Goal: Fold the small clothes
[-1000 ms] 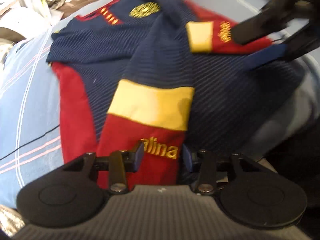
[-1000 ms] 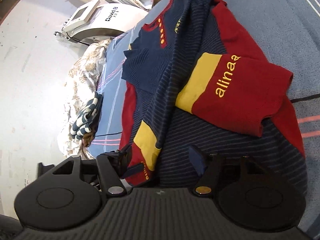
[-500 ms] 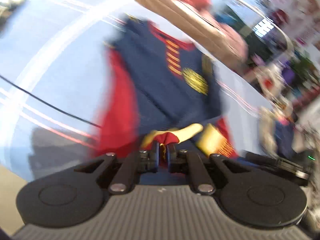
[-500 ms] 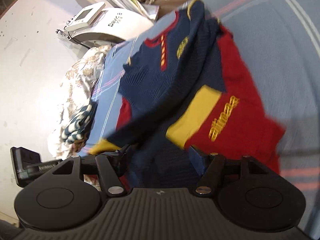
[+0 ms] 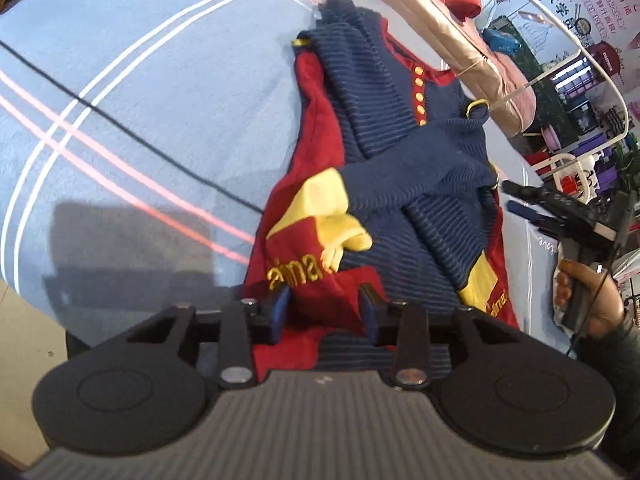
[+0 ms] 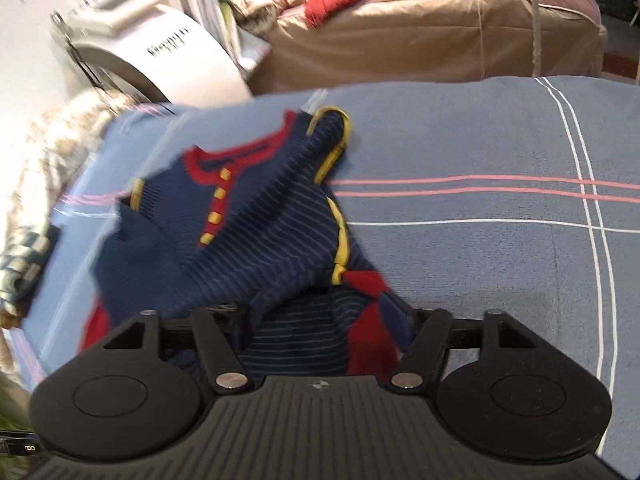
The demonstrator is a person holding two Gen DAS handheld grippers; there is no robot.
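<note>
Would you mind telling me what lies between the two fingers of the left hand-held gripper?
The left wrist view shows the red cuff of the sweater's sleeve between the open fingers of the left hand-held gripper; yellow lettering sits just above.

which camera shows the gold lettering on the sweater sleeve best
The left wrist view. The lettering sits sharp on the red sleeve cuff just ahead of the left gripper. The right wrist view shows the sweater blurred, collar side, with no lettering visible.
</note>
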